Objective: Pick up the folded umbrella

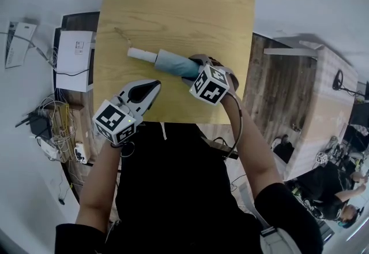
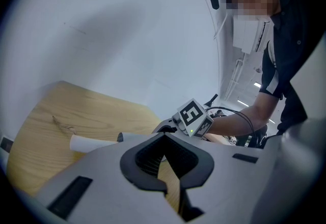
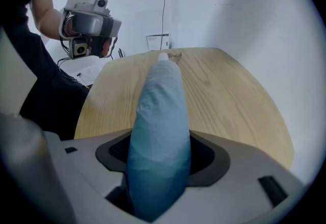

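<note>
A folded light-blue umbrella (image 1: 173, 63) with a white handle (image 1: 141, 55) lies across the light wooden table (image 1: 173, 4). My right gripper (image 1: 193, 71) is shut on its right end. In the right gripper view the blue fabric (image 3: 160, 131) fills the space between the jaws and points away over the tabletop (image 3: 229, 90). Whether the umbrella still touches the wood I cannot tell. My left gripper (image 1: 151, 86) hovers near the table's front edge, just left of the umbrella, shut with nothing in it. From the left gripper view the white handle (image 2: 94, 142) shows beyond the jaws.
A thin strap (image 1: 122, 34) lies on the table beyond the handle. Left of the table stand a white box (image 1: 75, 59) and a tangle of cables (image 1: 52, 126). A long pale bench (image 1: 323, 108) runs along the right over dark wooden flooring.
</note>
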A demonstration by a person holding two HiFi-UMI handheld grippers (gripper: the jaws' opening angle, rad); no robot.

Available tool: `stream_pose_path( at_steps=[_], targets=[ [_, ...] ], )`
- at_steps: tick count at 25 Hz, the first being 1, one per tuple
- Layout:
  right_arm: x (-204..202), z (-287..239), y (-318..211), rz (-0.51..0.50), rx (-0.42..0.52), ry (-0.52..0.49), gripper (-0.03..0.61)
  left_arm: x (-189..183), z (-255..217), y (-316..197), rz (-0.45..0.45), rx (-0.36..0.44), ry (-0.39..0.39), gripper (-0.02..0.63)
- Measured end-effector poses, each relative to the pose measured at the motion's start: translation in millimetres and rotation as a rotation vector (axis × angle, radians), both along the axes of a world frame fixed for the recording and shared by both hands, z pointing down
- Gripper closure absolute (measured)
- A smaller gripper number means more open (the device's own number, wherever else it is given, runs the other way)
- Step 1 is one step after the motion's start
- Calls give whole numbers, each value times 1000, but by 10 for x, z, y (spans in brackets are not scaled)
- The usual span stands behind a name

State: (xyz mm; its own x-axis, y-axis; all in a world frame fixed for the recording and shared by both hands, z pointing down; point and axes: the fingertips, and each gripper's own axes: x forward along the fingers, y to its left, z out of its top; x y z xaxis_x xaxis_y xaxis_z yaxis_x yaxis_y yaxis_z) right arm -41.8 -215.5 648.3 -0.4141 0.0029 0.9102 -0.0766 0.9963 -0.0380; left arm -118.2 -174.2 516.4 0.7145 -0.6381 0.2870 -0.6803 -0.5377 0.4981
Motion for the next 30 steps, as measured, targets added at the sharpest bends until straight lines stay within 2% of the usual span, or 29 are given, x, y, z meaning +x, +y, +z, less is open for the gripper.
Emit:
stream_pose_path(
  at_steps=[5,12,30],
  targets=[
    [-30,-235,-55,55,-3,-73,288,32,-57,-12,5,12,-6,603],
    [-93,-765,-185,113,39,-196,288,74,-265,-77,16,60,-21,603],
    [28,-2474,-89,185,212,-515,288,111,-1151,-96,13,258,-76,603]
  ],
)
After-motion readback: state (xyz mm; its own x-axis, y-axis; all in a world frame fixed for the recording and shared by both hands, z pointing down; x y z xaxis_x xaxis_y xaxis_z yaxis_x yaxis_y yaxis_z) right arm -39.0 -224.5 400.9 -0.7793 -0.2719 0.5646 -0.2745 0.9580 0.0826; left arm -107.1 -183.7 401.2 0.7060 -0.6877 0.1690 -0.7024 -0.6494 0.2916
